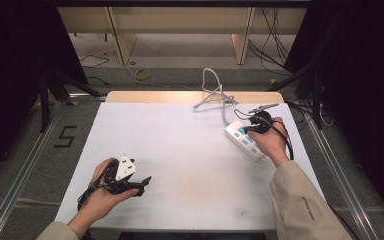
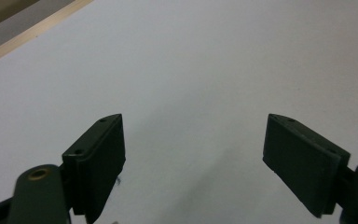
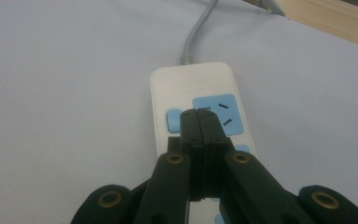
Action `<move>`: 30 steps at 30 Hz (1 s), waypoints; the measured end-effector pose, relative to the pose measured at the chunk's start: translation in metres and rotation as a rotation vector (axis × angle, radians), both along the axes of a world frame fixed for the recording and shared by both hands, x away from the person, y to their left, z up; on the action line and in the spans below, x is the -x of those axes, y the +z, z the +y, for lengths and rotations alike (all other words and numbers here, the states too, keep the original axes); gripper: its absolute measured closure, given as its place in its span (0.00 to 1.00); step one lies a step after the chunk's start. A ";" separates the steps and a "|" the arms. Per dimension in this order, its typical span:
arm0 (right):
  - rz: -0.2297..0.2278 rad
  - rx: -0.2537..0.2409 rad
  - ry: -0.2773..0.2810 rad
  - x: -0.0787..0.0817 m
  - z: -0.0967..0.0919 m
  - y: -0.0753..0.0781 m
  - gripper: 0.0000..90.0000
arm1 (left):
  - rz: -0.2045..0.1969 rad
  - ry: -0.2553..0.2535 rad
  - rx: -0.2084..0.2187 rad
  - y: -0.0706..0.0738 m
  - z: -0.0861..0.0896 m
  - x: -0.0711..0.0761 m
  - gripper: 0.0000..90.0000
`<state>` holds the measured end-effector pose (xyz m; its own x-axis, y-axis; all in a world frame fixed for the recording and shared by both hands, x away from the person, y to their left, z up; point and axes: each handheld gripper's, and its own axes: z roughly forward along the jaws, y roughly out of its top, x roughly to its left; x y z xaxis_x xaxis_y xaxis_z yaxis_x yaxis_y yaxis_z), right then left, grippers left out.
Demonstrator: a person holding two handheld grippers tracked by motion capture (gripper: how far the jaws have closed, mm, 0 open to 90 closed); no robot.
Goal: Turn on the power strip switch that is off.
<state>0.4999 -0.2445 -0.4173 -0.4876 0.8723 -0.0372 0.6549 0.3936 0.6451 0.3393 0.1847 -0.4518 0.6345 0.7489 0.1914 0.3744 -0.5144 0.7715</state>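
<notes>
Our right gripper (image 3: 199,114) has its jaws pressed together with nothing between them, tips over the blue socket (image 3: 220,114) at the cord end of the white power strip (image 1: 244,140), which lies on the white table (image 1: 180,150) near its far right corner, grey cord (image 1: 215,90) trailing off the far edge. Our left gripper (image 2: 193,154) rests well apart at the near left, jaws spread wide over bare tabletop.
</notes>
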 end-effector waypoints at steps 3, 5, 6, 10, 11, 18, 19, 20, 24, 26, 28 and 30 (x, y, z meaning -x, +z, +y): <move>0.002 0.003 0.002 -0.002 0.001 0.000 1.00 | -0.001 0.000 0.005 0.000 0.000 0.000 0.23; 0.008 0.003 0.002 -0.003 0.002 -0.001 1.00 | -0.002 -0.002 0.004 0.000 0.000 0.000 0.23; 0.009 0.005 0.003 -0.003 0.002 -0.001 1.00 | -0.002 -0.002 0.004 0.000 0.000 0.000 0.23; 0.015 0.004 0.002 -0.006 0.004 -0.002 1.00 | -0.002 -0.005 -0.003 0.000 0.000 0.000 0.23; 0.017 0.005 0.003 -0.007 0.004 -0.002 1.00 | -0.002 -0.005 -0.002 0.000 0.000 0.000 0.23; 0.027 0.006 0.003 -0.012 0.007 -0.003 1.00 | -0.003 -0.006 -0.003 0.000 0.000 0.000 0.23; 0.029 0.007 0.003 -0.013 0.007 -0.003 1.00 | -0.003 -0.006 -0.003 0.000 0.000 0.000 0.23; 0.032 0.007 0.003 -0.013 0.007 -0.003 1.00 | -0.003 -0.007 -0.003 0.000 0.000 0.000 0.23; 0.040 0.009 0.004 -0.016 0.008 -0.004 1.00 | -0.003 -0.007 -0.003 0.000 0.000 0.000 0.23; 0.044 0.010 0.005 -0.017 0.009 -0.005 1.00 | -0.003 -0.006 -0.002 0.000 0.000 0.000 0.23; 0.048 0.010 0.003 -0.018 0.010 -0.006 1.00 | -0.003 -0.006 -0.003 0.000 0.000 0.000 0.23; 0.051 0.010 0.004 -0.019 0.010 -0.007 1.00 | -0.003 -0.006 -0.003 0.000 0.000 0.000 0.23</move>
